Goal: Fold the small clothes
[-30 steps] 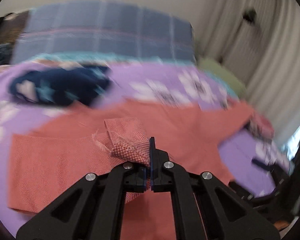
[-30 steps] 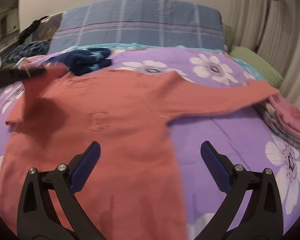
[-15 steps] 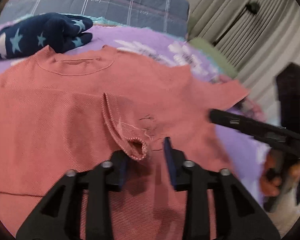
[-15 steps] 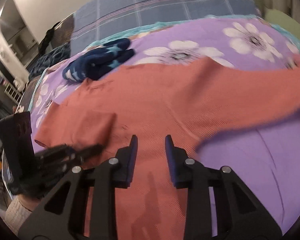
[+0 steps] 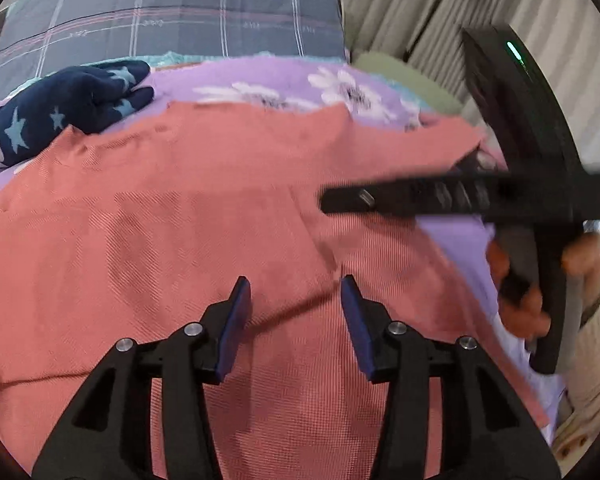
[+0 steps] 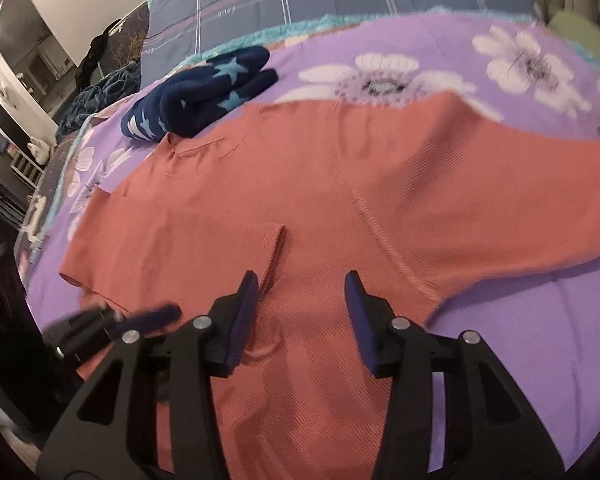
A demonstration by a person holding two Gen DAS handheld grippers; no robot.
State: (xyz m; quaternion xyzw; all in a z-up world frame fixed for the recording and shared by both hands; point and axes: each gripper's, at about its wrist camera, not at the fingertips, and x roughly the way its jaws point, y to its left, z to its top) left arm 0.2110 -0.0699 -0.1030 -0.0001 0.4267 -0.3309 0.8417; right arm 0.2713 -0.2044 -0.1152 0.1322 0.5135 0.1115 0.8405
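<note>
Left gripper [image 5: 296,320] just dropped the sleeve cuff onto the coral shirt [image 5: 180,220]; right gripper [image 6: 300,312] reopening partway, both half-open and empty, right sleeve at 2 o'clock next, I'd guess.

One coral shirt [image 6: 339,208], one navy star garment [image 6: 196,96], two tools [image 5: 296,300]

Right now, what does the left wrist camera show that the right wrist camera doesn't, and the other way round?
Only the left wrist view shows a person's hand holding the right hand-held gripper from the side, and pale curtains.

Only the right wrist view shows the sleeve folded across the shirt's body, a dim room past the bed's edge, and the left hand-held gripper, blurred.

Both show the salmon shirt flat on the purple flowered bedspread, the navy star-print garment near its collar, and the plaid pillow. Each camera's own jaws stand open, gripping nothing.
</note>
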